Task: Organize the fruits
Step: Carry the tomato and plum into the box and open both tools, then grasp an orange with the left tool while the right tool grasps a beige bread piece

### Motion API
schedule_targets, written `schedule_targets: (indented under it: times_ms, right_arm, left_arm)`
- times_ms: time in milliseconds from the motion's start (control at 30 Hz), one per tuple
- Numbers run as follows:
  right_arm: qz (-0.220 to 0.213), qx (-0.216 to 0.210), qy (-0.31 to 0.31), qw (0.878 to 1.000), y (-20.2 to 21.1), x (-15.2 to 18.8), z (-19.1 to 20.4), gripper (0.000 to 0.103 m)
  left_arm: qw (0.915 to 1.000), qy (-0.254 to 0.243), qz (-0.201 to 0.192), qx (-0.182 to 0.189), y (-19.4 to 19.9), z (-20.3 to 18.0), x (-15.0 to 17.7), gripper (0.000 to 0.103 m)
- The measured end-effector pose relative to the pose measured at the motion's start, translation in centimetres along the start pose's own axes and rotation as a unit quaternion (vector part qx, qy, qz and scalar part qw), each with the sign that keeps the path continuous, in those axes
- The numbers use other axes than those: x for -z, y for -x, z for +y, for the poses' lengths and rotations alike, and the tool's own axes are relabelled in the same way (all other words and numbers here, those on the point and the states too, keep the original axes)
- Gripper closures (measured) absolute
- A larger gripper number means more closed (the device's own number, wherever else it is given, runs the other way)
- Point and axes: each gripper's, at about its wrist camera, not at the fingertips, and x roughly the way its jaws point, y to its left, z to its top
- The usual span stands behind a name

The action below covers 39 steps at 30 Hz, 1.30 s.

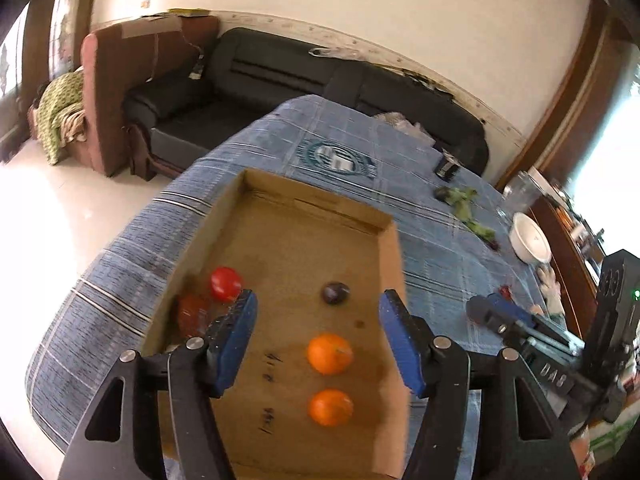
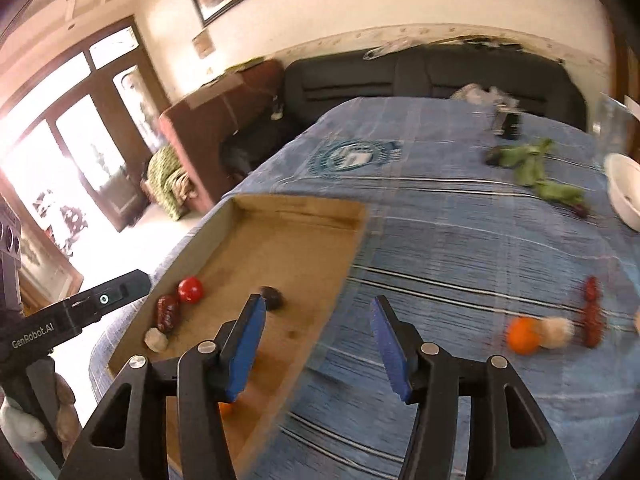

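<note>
Blue tablecloth [image 2: 460, 240] carries cardboard tray [image 1: 394, 264], part filled; both grippers, left [image 1: 318, 340] and right [image 2: 318, 350], spread empty; next likely fetching the loose orange [image 2: 523, 335]

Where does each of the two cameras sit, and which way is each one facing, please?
Left wrist: on the left gripper, looking down into the cardboard box at two oranges; its open blue fingers show.
Right wrist: on the right gripper, facing the box's right wall and blue tablecloth; open fingers show.
Shared: box, red tomato, black sofa, white bowl.
</note>
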Motion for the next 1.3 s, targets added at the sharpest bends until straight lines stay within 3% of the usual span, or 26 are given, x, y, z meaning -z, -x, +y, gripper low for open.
schedule_targets:
  times_ms: [100,233,333,433,633,767,800,900,933,1033,1133,1300]
  right_arm:
    - [-0.014,0.039,-0.018,0.999,2.2,0.5,-3.7,0.043]
    - [-0.018,0.093,-0.093,0.991,4.2,1.1,-11.0,0.044]
    - [-0.016,0.089,-0.164,0.982,4.8,1.8,-15.7,0.049]
    - [-0.014,0.076,-0.190,0.979,4.7,2.2,-17.6,0.049]
    - [-0.004,-0.010,-0.214,0.977,1.6,1.6,-18.0,0.049]
    - [0.017,-0.021,-0.216,0.976,-1.1,1.2,-17.8,0.047]
    - [0.034,-0.059,-0.215,0.974,-1.4,1.2,-17.6,0.047]
    - [0.054,-0.203,-0.217,0.953,-0.3,1.9,-17.2,0.046]
    - [0.051,-0.212,-0.211,0.953,0.5,2.0,-17.1,0.046]
    - [0.031,-0.178,-0.196,0.964,3.2,2.8,-17.7,0.046]
    - [0.009,-0.110,-0.213,0.971,5.3,3.8,-20.0,0.042]
    - [-0.012,-0.062,-0.250,0.966,6.5,4.8,-23.0,0.042]
  left_arm:
    - [0.9998,-0.014,0.002,0.014,0.2,-1.9,0.7,0.040]
    - [0.9990,-0.030,0.011,0.032,-0.2,-4.1,1.6,0.038]
    - [0.9983,-0.039,0.020,0.038,-0.9,-5.5,2.1,0.038]
    - [0.9977,-0.045,0.029,0.040,-1.4,-6.2,2.5,0.038]
    - [0.9971,-0.045,0.041,0.044,-2.2,-7.1,3.0,0.038]
    - [0.9967,-0.049,0.045,0.046,-2.3,-7.4,3.3,0.038]
    - [0.9966,-0.050,0.045,0.047,-2.3,-7.4,3.3,0.038]
    - [0.9965,-0.053,0.045,0.046,-2.5,-7.4,3.3,0.037]
    - [0.9965,-0.052,0.046,0.047,-2.7,-7.4,3.2,0.037]
    - [0.9960,-0.052,0.053,0.049,-3.5,-7.7,3.2,0.037]
    - [0.9945,-0.058,0.064,0.058,-4.5,-8.7,3.6,0.038]
    - [0.9909,-0.081,0.081,0.071,-5.8,-10.8,4.7,0.038]
